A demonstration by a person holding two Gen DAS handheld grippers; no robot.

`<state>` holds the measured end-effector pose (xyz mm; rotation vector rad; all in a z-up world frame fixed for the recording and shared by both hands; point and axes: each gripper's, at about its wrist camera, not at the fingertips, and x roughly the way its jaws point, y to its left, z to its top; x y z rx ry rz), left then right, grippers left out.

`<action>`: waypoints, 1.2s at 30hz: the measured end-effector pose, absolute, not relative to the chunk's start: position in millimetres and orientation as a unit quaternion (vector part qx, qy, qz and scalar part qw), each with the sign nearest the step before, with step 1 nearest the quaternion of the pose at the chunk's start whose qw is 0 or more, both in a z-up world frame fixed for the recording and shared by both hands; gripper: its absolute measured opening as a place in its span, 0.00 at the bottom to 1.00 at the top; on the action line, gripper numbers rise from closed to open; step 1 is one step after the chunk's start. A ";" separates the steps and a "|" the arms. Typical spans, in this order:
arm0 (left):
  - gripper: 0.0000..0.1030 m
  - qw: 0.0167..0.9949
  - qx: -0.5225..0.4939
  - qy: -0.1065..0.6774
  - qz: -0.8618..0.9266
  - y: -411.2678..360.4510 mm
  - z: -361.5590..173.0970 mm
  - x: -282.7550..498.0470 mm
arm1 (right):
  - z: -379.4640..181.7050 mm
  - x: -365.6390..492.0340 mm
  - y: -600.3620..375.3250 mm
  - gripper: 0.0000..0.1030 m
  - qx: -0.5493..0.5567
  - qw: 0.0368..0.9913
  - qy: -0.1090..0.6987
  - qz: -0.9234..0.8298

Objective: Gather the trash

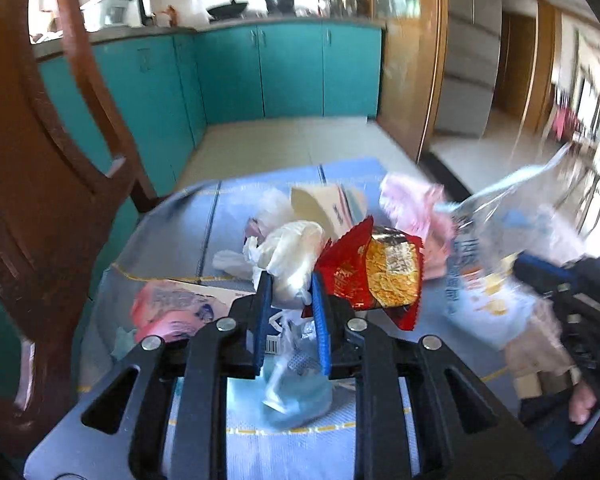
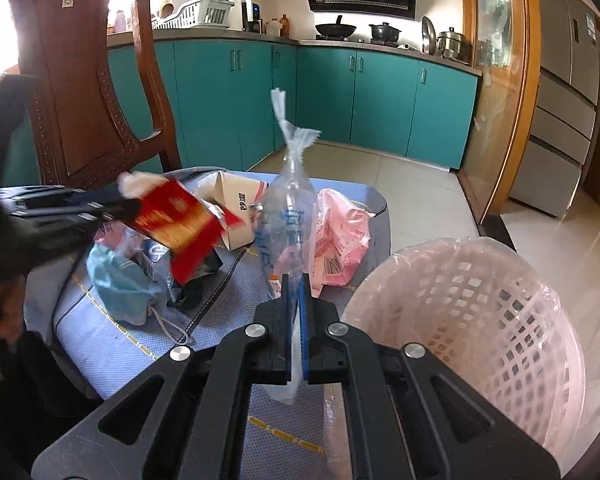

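Left gripper [image 1: 289, 294]: blue fingers pinched on a crumpled white plastic wad [image 1: 290, 258], with the red snack wrapper [image 1: 374, 276] hanging against its right side, both lifted above the table
Right gripper [image 2: 298, 294]: fingers pressed almost together on a clear printed plastic bag [image 2: 290, 216], which stands upright out of the grip with its knotted top highest
Table [image 2: 100, 344]: covered in a blue quilted cloth; a light blue face mask [image 2: 118, 280], a cream carton [image 2: 236, 196] and a pink plastic bag [image 2: 342, 240] lie on it in a loose heap
Bin: pink lattice basket [image 2: 472, 320] with a clear liner, just right of the right gripper, beside the table edge
Background: wooden chair [image 2: 80, 92] behind the table, teal cabinets [image 2: 380, 96] further back
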<state>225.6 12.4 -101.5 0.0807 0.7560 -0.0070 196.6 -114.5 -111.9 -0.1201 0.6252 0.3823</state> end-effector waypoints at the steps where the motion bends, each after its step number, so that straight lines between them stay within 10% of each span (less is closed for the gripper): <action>1: 0.22 0.927 0.044 0.373 -0.001 12.7 -105.0 227.7 | -112.6 195.6 -113.0 0.04 -0.060 0.932 0.305 0.187; 6: 0.70 0.937 0.014 0.348 -0.006 29.0 -108.7 218.1 | -114.3 203.3 -110.3 0.04 -0.051 0.932 0.305 0.188; 27: 0.83 0.928 0.005 0.362 -0.084 72.7 -127.9 166.3 | -116.2 210.2 -100.0 0.04 -0.021 0.933 0.292 0.208; 29: 0.78 0.925 0.020 0.371 -0.085 63.9 -133.5 169.6 | -115.4 208.3 -95.6 0.04 -0.025 0.932 0.291 0.214; 33: 0.26 0.909 0.016 0.403 -0.108 56.2 -147.7 176.3 | -113.8 206.0 -92.9 0.04 -0.025 0.933 0.287 0.217; 36: 0.17 0.914 0.010 0.390 -0.114 54.4 -144.7 172.6 | -113.5 204.6 -95.5 0.04 -0.022 0.934 0.285 0.213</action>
